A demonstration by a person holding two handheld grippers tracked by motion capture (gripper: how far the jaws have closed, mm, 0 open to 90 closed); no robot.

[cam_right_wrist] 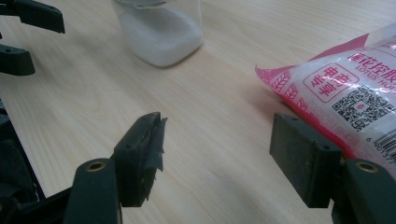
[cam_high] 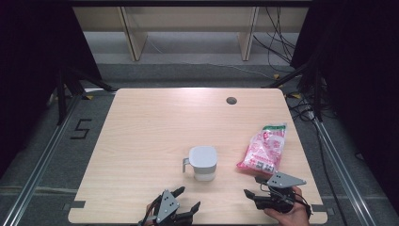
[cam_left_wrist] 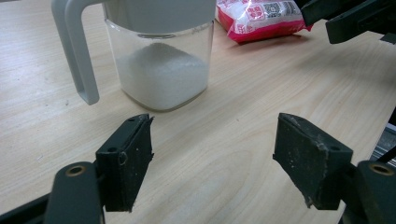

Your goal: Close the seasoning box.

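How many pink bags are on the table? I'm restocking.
1: the pink bag lies at the table's right side, right of the lidded jar. None seems hidden.

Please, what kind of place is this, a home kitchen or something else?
Probably a lab or recording studio, not a kitchen. The light wooden table stands between black curtains, with loose cables on the grey floor and a number 5 marked on the floor.
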